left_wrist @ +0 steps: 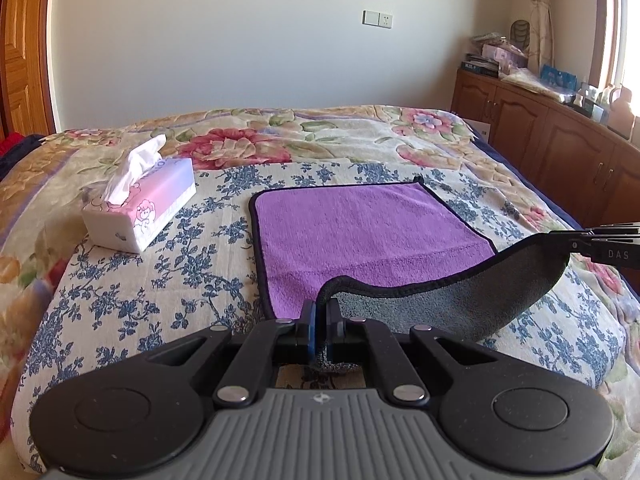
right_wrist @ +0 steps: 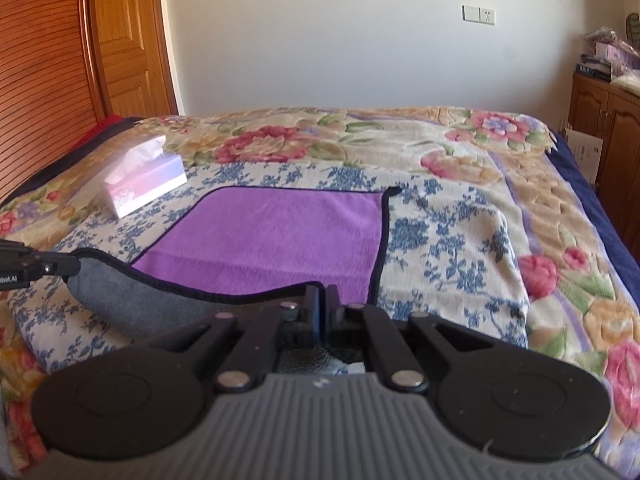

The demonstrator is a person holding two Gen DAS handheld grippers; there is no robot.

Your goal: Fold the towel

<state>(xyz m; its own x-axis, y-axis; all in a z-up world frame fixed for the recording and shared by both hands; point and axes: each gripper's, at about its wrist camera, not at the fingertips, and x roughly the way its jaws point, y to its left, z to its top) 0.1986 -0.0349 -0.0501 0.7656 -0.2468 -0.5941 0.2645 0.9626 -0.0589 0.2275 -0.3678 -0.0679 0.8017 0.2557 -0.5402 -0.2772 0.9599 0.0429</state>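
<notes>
1. Left wrist view: my left tongs (left_wrist: 320, 316) are closed tight on the near corner of the towel (left_wrist: 360, 236), the black-bound hem pinched between the blue pads. The towel lies on the bed (left_wrist: 140, 300), purple face up, with its near edge lifted so the grey underside shows. That lifted strip sags in a curve across to my right tongs (left_wrist: 576, 242), which clamp the other near corner at the frame's right edge. I judge the cloth light, soft and limp; it droops wherever it is not held, so the bound corners are the right places to grip.

2. A tissue box (left_wrist: 140, 208) sits on the bed to the left of the towel, well apart from it.

3. Right wrist view: my right tongs (right_wrist: 323, 308) are pressed shut on the towel's (right_wrist: 272, 232) hem. The left tongs (right_wrist: 60, 266) hold the far end of the raised grey edge. Both tongs are low and roughly level, pointing toward the far edge. The far corners lie flat, and I judge they should stay put through the fold, given the plush grip.
</notes>
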